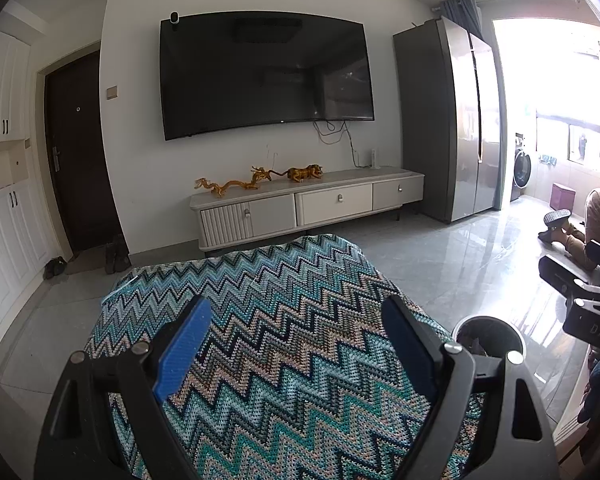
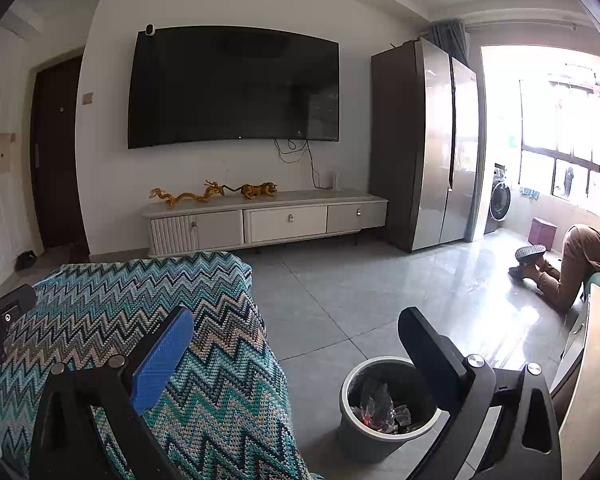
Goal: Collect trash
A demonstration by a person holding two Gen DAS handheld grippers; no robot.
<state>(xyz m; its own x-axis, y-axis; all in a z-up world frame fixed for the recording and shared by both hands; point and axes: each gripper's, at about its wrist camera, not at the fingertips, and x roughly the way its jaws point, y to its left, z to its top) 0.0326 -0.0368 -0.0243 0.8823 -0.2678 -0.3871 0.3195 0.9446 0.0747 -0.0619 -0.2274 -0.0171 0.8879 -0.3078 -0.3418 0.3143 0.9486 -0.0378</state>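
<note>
A grey trash bin (image 2: 380, 412) stands on the floor just right of a table covered with a zigzag knit cloth (image 2: 160, 320). Crumpled clear and red wrappers (image 2: 380, 410) lie inside it. The bin's rim also shows in the left wrist view (image 1: 488, 336). My left gripper (image 1: 296, 344) is open and empty above the cloth (image 1: 280, 320). My right gripper (image 2: 300, 360) is open and empty, spanning the cloth's right edge and the bin. No loose trash shows on the cloth.
A TV cabinet (image 2: 268, 220) with golden figurines stands under a wall TV (image 2: 232, 84). A tall fridge (image 2: 428, 144) is to the right. A person (image 2: 572, 264) kneels on the tiled floor at far right. A wooden tabletop edge (image 2: 592, 380) is at the right.
</note>
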